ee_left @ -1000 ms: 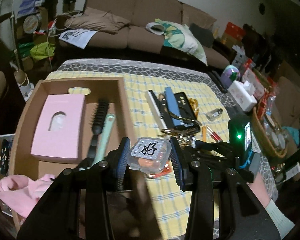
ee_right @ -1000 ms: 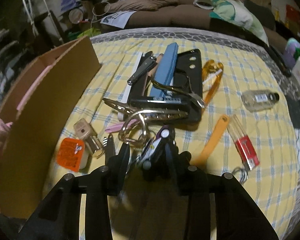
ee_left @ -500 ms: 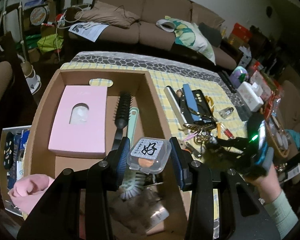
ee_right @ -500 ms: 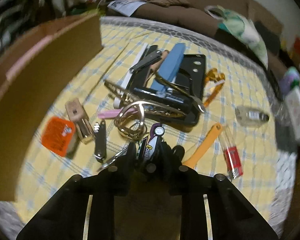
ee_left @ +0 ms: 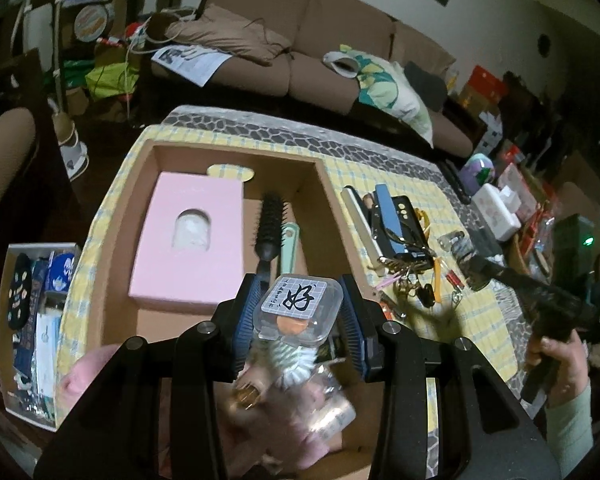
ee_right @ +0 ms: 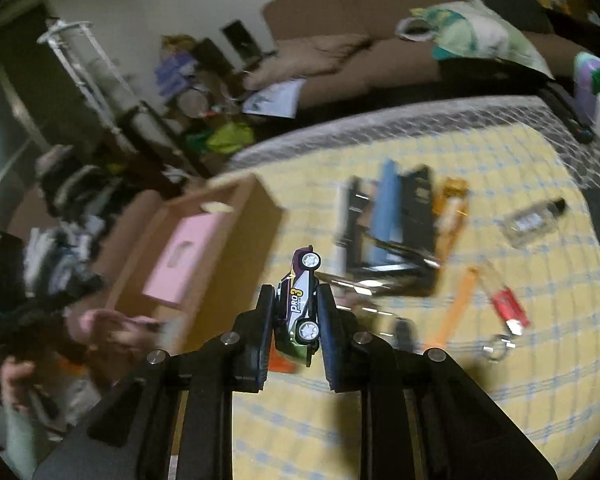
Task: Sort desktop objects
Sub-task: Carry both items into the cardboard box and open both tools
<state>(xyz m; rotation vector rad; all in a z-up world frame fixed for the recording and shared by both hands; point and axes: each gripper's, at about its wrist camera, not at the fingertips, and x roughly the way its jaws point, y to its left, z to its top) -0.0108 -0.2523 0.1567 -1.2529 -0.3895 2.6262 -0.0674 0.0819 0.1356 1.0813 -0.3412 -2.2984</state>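
My left gripper (ee_left: 298, 312) is shut on a small clear plastic box (ee_left: 296, 306) with a white label and something orange inside. It hangs over the near part of the cardboard box (ee_left: 324, 216), above a brush head and a pink cloth. My right gripper (ee_right: 297, 306) is shut on a small toy car (ee_right: 300, 300), purple and white, held on its side with its wheels facing right. It hangs above the yellow checked tablecloth (ee_right: 520, 380), to the right of the cardboard box (ee_right: 236, 240).
The cardboard box holds a pink carton (ee_left: 188, 240), a black round brush (ee_left: 270, 228) and a green-handled brush. On the cloth lie a black case with a blue bar (ee_right: 396, 216), an orange strip (ee_right: 456, 304), a red item (ee_right: 508, 308) and a small clear bottle (ee_right: 534, 220). A sofa stands behind.
My left gripper has carried the clear box leftward from over the cloth to over the cardboard box. My right gripper has shut on the toy car and lifted it off the cloth.
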